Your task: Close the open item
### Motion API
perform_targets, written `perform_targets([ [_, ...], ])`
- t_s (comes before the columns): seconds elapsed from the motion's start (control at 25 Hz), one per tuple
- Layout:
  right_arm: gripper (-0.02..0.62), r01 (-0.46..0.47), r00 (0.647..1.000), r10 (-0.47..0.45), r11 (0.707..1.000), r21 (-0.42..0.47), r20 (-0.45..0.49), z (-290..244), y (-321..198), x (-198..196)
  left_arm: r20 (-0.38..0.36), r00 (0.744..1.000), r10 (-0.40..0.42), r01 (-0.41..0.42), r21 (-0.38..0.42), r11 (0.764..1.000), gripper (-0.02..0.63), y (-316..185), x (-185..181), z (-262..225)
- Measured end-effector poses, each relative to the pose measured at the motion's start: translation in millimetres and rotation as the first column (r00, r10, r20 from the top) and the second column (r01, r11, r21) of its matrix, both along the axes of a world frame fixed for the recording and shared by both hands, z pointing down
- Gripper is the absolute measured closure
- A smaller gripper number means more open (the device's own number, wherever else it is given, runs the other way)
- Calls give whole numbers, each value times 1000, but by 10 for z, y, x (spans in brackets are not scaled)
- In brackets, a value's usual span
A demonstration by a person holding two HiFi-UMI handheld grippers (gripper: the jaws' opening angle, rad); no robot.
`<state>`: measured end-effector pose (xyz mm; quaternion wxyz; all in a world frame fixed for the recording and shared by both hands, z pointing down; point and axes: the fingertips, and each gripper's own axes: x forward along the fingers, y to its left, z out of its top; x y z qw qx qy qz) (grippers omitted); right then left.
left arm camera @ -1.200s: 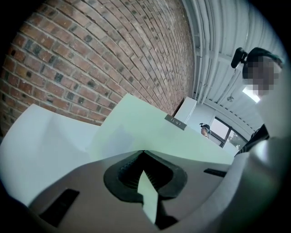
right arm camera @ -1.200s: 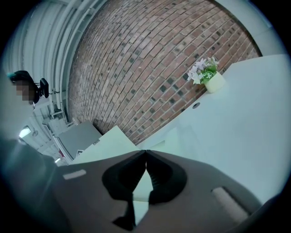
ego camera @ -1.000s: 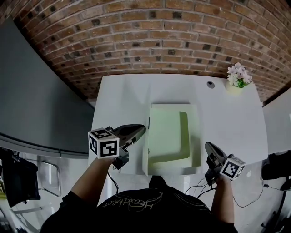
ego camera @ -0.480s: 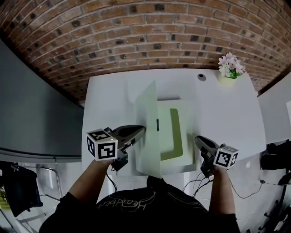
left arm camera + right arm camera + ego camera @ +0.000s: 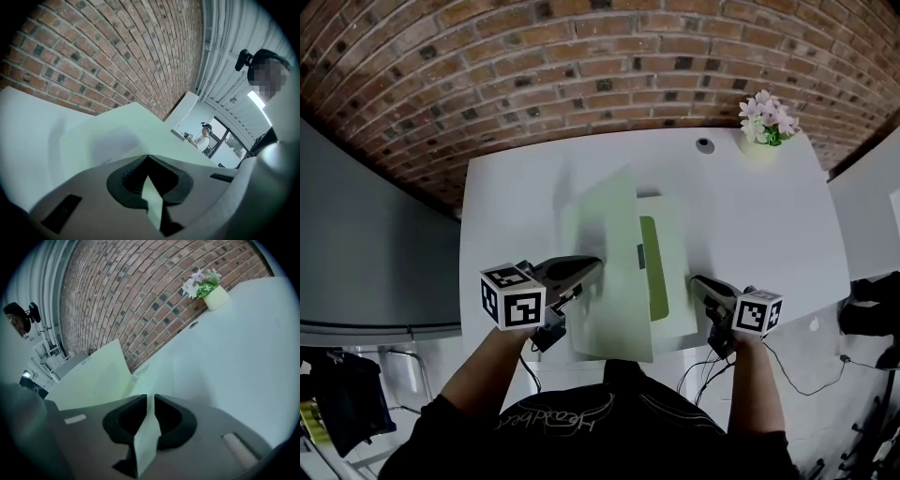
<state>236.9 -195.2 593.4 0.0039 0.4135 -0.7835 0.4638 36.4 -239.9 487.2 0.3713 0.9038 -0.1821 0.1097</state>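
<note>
A pale green folder lies on the white table [image 5: 516, 202], half open. Its cover [image 5: 605, 267] stands tilted over the base [image 5: 673, 272], and a darker green panel [image 5: 654, 267] shows inside. My left gripper [image 5: 589, 268] is at the cover's left side and shut on its thin edge [image 5: 152, 201]. Beyond those jaws the cover [image 5: 131, 136] rises as a broad sheet. My right gripper [image 5: 697, 284] is shut on the base's thin right edge [image 5: 146, 427]. From that gripper the raised cover [image 5: 96, 373] appears at the left.
A small pot of pale flowers [image 5: 763, 126] stands at the table's far right corner, seen too as the flower pot [image 5: 207, 288]. A small dark round fitting [image 5: 704, 145] sits near it. A brick wall [image 5: 581, 66] backs the table. A person stands far off [image 5: 203, 138].
The cover has swung up from the left and over toward the right, now leaning above the base. My left gripper has stayed on it; my right gripper has shifted slightly left with the base's edge.
</note>
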Motion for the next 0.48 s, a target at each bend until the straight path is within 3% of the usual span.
perform_targets([
  [0.48, 558, 15, 997, -12, 999, -42, 76, 5, 3, -88, 19, 999, 35, -34, -24, 999, 604, 22, 157, 127],
])
